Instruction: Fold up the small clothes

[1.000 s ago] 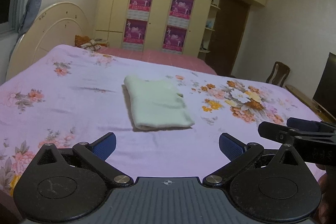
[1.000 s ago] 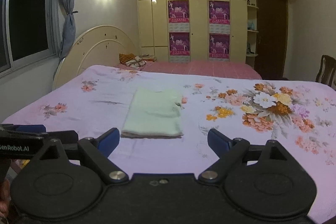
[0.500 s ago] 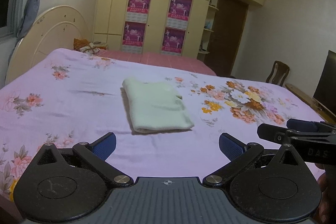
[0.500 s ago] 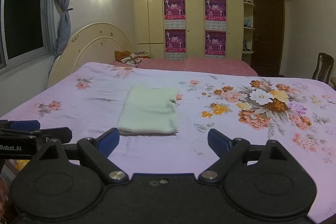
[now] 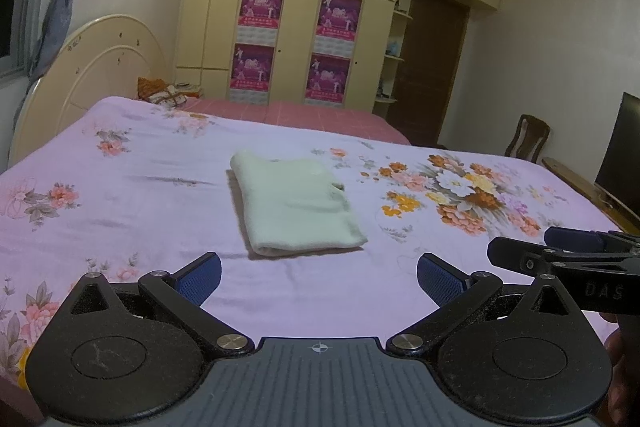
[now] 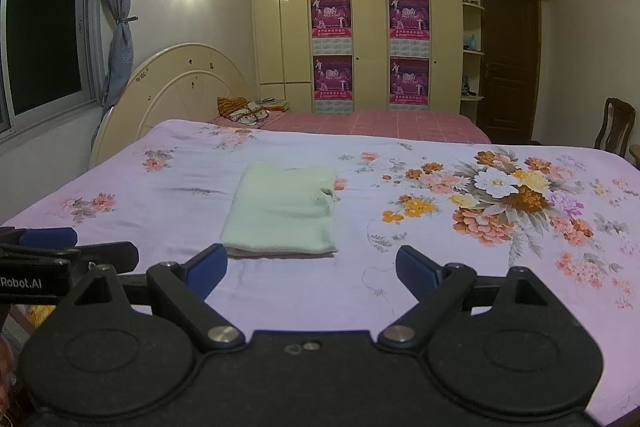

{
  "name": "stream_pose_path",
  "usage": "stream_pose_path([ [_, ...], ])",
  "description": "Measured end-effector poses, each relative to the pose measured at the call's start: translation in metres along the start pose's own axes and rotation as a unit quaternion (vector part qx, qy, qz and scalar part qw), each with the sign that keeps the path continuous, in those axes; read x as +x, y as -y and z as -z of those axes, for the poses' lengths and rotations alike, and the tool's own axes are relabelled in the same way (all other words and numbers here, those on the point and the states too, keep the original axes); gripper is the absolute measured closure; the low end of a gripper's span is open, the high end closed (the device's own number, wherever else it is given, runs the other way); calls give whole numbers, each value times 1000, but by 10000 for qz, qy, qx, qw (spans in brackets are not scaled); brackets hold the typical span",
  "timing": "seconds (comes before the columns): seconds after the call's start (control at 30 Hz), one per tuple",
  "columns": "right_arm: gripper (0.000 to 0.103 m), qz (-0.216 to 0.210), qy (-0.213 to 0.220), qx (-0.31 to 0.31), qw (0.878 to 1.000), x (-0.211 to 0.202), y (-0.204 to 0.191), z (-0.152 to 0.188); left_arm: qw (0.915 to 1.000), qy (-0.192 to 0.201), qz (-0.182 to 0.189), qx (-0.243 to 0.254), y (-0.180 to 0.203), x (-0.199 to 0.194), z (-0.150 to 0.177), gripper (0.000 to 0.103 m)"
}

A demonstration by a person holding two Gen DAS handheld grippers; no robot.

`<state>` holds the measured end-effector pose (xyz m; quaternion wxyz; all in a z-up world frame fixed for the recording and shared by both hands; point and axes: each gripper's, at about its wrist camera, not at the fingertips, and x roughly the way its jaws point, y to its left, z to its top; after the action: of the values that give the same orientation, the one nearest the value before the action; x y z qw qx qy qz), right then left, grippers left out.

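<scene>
Both sets of fingers spread wide, nothing between them: left gripper (image 5: pixel 319 275) and right gripper (image 6: pixel 311 269) hovering side by side over the near edge of the bed (image 5: pixel 132 195), well short of the cloth. Just beyond, folded pale green garment (image 6: pixel 282 211) lying flat on the floral purple bedsheet (image 6: pixel 460 267), roughly mid-bed, already a neat rectangle. Looks soft, light, floppy, probably a bit fluffy, so no slipping but easy to unfold by accident. Best bet for a hold: pinch the thick folded edge nearest, all layers together, not one loose corner.
</scene>
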<state>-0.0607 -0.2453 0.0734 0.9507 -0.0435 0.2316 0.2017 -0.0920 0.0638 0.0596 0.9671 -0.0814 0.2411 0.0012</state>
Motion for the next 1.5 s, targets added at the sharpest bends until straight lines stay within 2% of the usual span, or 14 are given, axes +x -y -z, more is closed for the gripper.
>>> stream_pose_path([
  [1.5, 12, 27, 29, 18, 10000, 2, 0, 0, 9998, 44, 46, 177, 3, 7, -5, 0],
])
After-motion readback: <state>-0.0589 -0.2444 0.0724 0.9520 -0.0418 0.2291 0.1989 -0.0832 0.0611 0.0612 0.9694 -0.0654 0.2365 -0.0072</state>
